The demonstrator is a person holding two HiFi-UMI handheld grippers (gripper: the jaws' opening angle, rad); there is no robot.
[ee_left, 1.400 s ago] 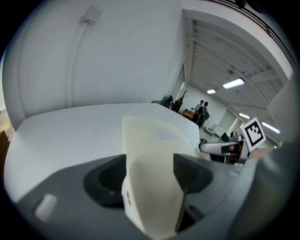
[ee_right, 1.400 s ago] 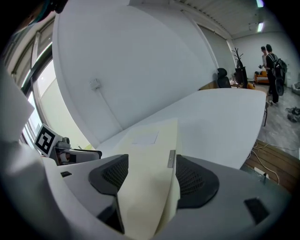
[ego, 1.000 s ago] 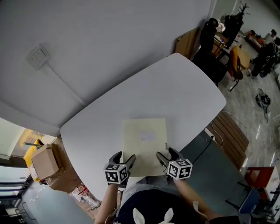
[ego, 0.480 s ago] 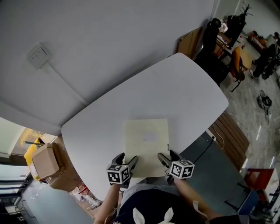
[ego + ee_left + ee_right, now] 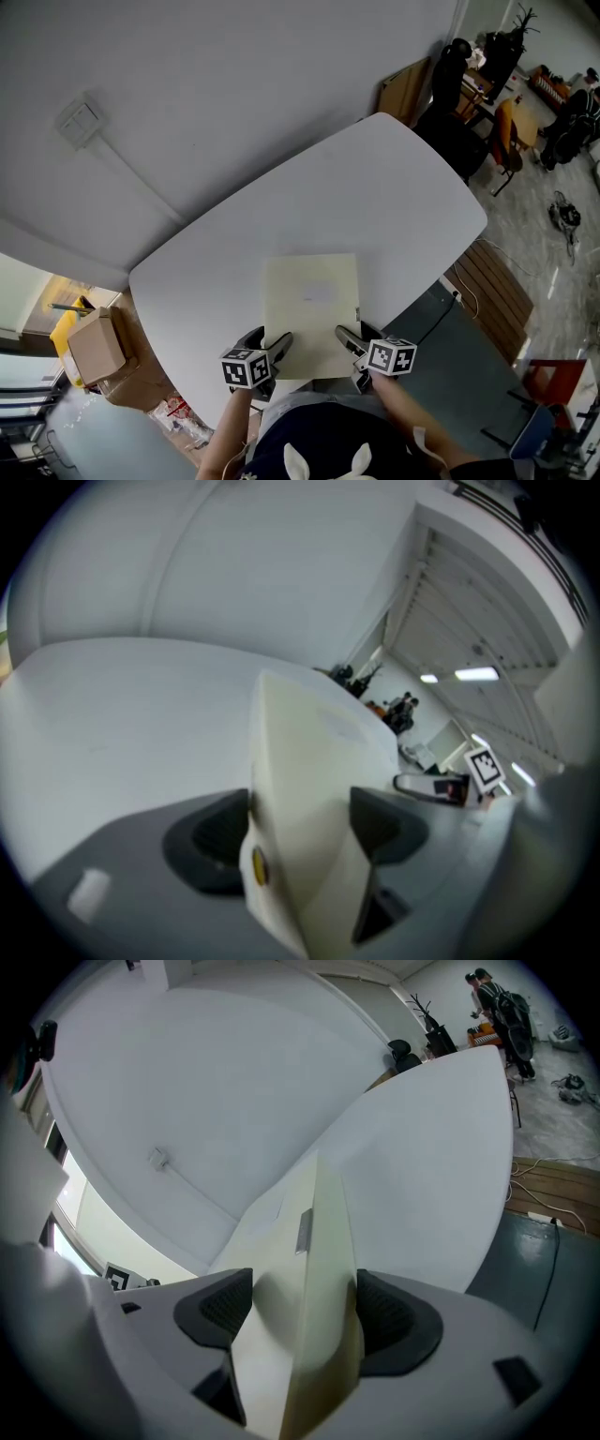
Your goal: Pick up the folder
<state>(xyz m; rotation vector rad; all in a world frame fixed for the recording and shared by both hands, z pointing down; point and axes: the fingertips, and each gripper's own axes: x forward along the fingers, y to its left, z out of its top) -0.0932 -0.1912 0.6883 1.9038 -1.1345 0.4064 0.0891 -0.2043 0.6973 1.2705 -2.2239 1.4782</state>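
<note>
A pale cream folder (image 5: 312, 305) lies over the near edge of the white table (image 5: 375, 187) in the head view. My left gripper (image 5: 267, 352) grips its near left corner, and my right gripper (image 5: 349, 344) grips its near right corner. In the left gripper view the folder (image 5: 309, 789) stands edge-on between the dark pads (image 5: 211, 836), which press both faces. The right gripper view shows the folder (image 5: 309, 1279) wedged between its pads (image 5: 398, 1321) too, with a small grey clip on its spine. Both grippers are shut on the folder.
A cardboard box (image 5: 94, 347) sits on the floor at the left. Dark chairs (image 5: 450, 112) stand at the table's far right end. A wooden slatted panel (image 5: 487, 281) and a cable lie on the floor to the right. A grey wall runs behind the table.
Both grippers and the folder's near edge have shifted slightly; the folder stays pinched at both near corners.
</note>
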